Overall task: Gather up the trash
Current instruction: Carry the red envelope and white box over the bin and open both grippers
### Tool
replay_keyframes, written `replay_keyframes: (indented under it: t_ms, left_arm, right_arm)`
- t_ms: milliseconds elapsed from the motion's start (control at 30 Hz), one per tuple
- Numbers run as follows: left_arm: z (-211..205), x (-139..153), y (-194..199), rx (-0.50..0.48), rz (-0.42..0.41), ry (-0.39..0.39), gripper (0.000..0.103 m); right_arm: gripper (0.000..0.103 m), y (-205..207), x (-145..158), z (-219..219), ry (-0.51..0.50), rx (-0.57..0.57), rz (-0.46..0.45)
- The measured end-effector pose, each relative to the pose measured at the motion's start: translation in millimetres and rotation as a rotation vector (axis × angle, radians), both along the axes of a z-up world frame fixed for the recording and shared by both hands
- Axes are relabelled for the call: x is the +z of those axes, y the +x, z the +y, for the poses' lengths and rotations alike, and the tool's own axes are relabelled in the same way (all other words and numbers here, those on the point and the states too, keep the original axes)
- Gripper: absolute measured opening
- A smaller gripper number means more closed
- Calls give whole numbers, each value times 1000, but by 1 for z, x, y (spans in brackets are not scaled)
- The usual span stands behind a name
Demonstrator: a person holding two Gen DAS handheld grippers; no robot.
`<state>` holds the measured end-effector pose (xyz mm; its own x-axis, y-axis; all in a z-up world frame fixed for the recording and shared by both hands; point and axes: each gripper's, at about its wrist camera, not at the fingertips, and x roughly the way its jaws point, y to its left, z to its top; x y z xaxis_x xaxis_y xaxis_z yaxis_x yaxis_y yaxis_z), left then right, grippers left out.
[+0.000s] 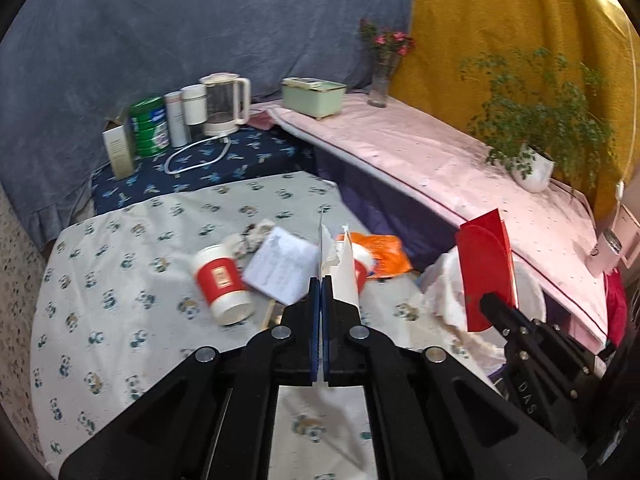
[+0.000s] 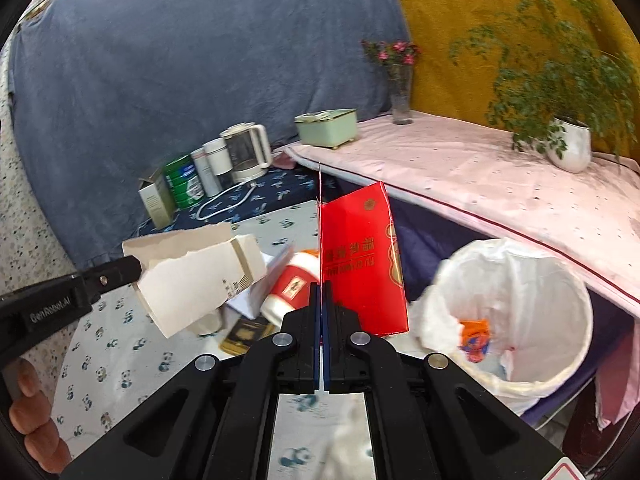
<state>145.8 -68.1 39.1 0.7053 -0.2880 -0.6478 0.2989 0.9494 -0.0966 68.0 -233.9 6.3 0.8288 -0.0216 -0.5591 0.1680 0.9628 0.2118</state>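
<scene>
We hold two pieces of trash above the table with the panda cloth. Our left gripper is closed on the torn white carton, and our right gripper is closed on the edge of the red paper packet. Both seem light, thin and easy to bend, so a pinch at the edge looks enough. The lined waste bin stands just beside the table's right edge. A red-banded paper cup lies on the table.
</scene>
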Motion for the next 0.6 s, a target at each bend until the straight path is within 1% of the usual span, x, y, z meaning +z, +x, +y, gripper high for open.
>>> replay_keyframes:
  t_ms: [100, 200, 333, 500, 600]
  left_arm:
    - [-26, 2, -2, -37, -10, 0, 0]
    - [-55, 3, -1, -91, -2, -14, 0]
    - [-103, 0, -2, -170, -2, -14, 0]
    - [-159, -15, 2, -258, 34, -12, 0]
    - [-192, -28, 7, -301, 70, -15, 0]
  right_arm:
    - [1, -7, -3, -23, -3, -39, 10]
    - [1, -13, -9, -48, -1, -82, 20]
    - [1, -20, -21, -82, -2, -137, 44]
    - [1, -20, -40, -118, 6, -188, 84]
    - [1, -20, -52, -134, 12, -210, 105]
